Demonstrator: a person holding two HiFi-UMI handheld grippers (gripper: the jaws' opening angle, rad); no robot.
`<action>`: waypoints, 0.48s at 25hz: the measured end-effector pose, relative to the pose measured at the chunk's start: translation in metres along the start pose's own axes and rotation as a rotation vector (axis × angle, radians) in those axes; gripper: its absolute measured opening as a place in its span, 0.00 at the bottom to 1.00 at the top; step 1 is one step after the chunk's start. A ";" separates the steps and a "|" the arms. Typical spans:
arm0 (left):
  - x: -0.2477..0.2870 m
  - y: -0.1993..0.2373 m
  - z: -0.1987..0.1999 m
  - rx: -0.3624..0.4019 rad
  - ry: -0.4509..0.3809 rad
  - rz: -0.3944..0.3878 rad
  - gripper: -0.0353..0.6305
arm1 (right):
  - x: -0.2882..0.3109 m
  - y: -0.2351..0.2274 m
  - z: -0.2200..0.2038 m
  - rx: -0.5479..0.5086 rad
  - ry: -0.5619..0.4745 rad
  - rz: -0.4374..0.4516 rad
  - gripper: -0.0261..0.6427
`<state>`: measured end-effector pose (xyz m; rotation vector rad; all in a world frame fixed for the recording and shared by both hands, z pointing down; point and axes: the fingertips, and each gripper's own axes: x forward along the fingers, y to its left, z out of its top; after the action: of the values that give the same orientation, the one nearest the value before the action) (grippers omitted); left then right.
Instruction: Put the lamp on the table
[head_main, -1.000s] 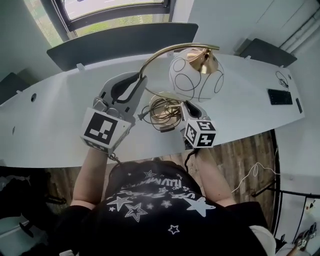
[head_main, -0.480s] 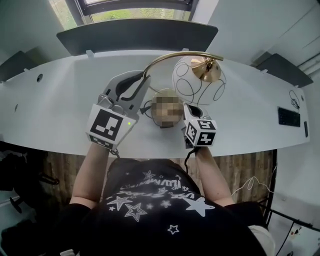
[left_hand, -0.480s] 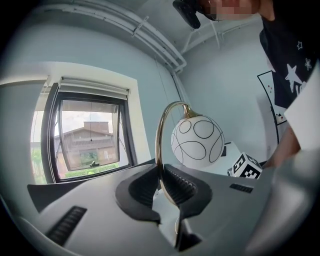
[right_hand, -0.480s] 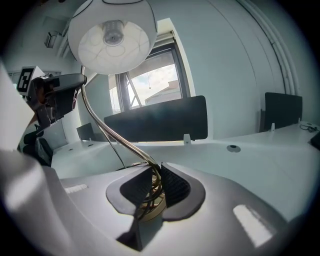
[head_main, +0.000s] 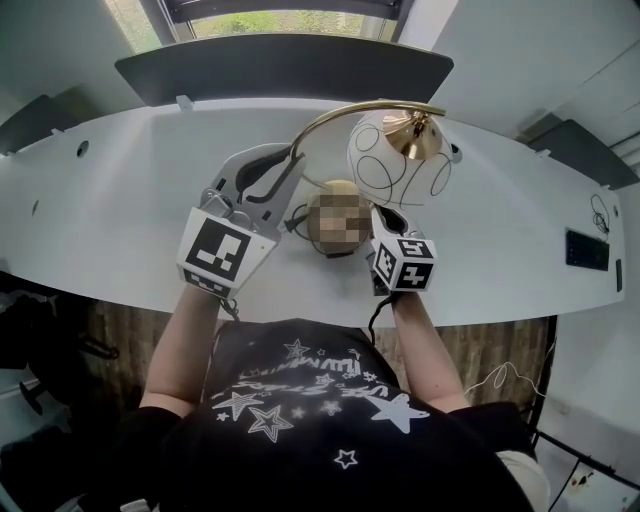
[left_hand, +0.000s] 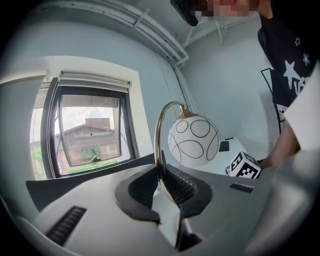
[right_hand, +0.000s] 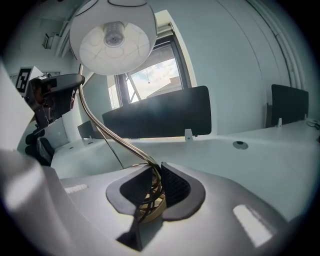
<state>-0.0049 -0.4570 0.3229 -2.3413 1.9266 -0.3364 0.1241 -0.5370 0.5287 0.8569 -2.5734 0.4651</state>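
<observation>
The lamp (head_main: 398, 168) is a white globe with thin black circles on a gold stem (left_hand: 156, 132) (cap gold too), the table (head_main: 110, 220) white, the shirt (head_main: 300, 410) black with white stars.

Both arms are out in front of me. My left forearm (head_main: 185, 345) is set wide and my right forearm (head_main: 425, 345) tucked closer in. My left gripper (head_main: 278, 168) rides higher and angles inward to the right, its jaws pinched tight on the thin gold stem of the lamp (head_main: 400, 160). My right gripper (head_main: 383, 215) sits lower and points straight ahead, its jaws clamped on that same stem, right down by the base.
</observation>
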 end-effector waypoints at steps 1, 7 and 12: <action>0.001 0.003 -0.002 0.000 0.004 -0.001 0.12 | 0.003 0.001 0.000 0.001 0.004 0.001 0.11; 0.014 0.012 -0.008 0.007 0.042 -0.009 0.12 | 0.021 -0.003 0.000 -0.002 0.032 0.016 0.11; 0.019 0.010 -0.012 0.024 0.057 -0.009 0.12 | 0.024 -0.005 -0.005 0.009 0.045 0.016 0.11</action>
<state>-0.0138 -0.4770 0.3341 -2.3509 1.9265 -0.4293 0.1109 -0.5507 0.5453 0.8201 -2.5411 0.4959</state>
